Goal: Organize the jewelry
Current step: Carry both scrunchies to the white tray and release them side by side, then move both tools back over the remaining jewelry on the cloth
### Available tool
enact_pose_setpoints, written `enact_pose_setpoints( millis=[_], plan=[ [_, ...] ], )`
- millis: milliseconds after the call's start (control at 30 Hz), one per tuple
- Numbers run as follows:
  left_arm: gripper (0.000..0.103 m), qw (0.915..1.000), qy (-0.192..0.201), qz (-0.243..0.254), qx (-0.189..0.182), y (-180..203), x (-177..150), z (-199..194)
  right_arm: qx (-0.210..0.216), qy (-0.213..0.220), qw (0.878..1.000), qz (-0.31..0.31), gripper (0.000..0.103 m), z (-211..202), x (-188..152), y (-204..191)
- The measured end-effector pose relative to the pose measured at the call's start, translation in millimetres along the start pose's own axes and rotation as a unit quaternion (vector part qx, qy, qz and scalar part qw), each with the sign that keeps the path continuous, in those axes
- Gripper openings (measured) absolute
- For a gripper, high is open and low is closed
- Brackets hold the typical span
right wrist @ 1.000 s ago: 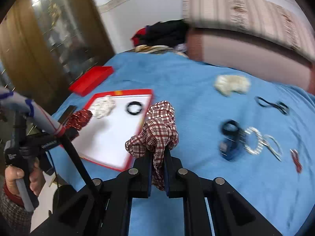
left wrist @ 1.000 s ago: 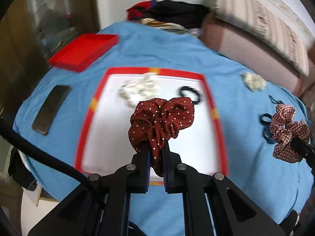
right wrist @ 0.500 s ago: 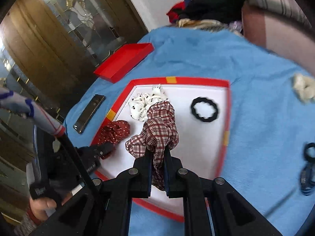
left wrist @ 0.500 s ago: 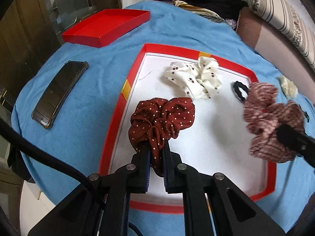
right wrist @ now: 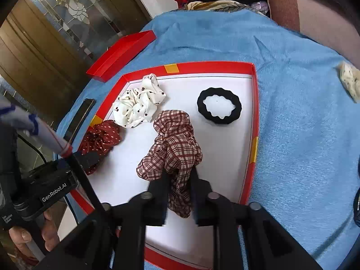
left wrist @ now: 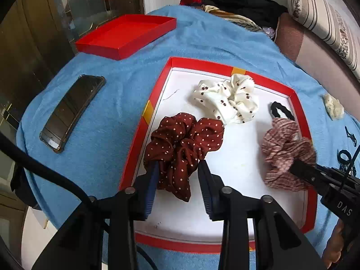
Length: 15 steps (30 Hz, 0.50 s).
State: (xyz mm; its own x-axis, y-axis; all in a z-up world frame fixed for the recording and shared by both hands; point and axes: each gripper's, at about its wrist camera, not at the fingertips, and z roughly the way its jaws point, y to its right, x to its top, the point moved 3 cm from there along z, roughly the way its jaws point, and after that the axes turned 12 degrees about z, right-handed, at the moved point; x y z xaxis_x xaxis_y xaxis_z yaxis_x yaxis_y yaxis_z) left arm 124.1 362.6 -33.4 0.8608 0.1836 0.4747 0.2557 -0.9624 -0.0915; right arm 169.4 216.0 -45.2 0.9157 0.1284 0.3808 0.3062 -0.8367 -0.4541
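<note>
Wide red-rimmed tray with white floor (left wrist: 155, 99) sits on the blue terry cloth (left wrist: 121, 103) — four hair items inside it. Left gripper (left wrist: 178, 166) has its jaws spread apart; the dark red scrunchie with white polka dots (left wrist: 183, 142) lies on the tray floor between the blue-padded fingers, near the tray's left rim, its tail hanging toward the camera; whether the pads touch it I cannot tell. Right gripper (right wrist: 180, 175) is also parted, less widely, with the brown-and-cream plaid fabric scrunchie (right wrist: 174, 148) draped between the fingers and resting on the white floor; contact with the fingers unclear. Cream scrunchie with dark dots (left wrist: 227, 99) lies at the tray's far side, just beyond the red one. Black ruffled elastic hair tie (right wrist: 219, 105) lies flat in the far right part of the tray, apart from the plaid one. Outside the tray: a shallow red box lid (left wrist: 126, 34) far left, a dark smartphone (left wrist: 72, 110) left of the tray, a small cream fabric piece (left wrist: 333, 106) to the right.
</note>
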Motion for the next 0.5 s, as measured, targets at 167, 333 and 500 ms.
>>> enact_pose_setpoints(
  millis=[167, 333, 500],
  plan=[
    [0.053, 0.9999, 0.014, -0.005, 0.008, 1, -1, -21, -0.005, 0.02, 1.0, -0.014, 0.042, -18, -1, -6],
    [0.054, 0.9994, 0.029, -0.01, 0.015, 6, -6, -47, -0.01, 0.044, 0.999, -0.02, 0.043, -46, -8, -5],
    [0.056, 0.9988, 0.043, 0.011, 0.022, 31, -15, -71, -0.036, 0.065, 0.997, -0.024, 0.044, -79, -26, 13]
  ],
)
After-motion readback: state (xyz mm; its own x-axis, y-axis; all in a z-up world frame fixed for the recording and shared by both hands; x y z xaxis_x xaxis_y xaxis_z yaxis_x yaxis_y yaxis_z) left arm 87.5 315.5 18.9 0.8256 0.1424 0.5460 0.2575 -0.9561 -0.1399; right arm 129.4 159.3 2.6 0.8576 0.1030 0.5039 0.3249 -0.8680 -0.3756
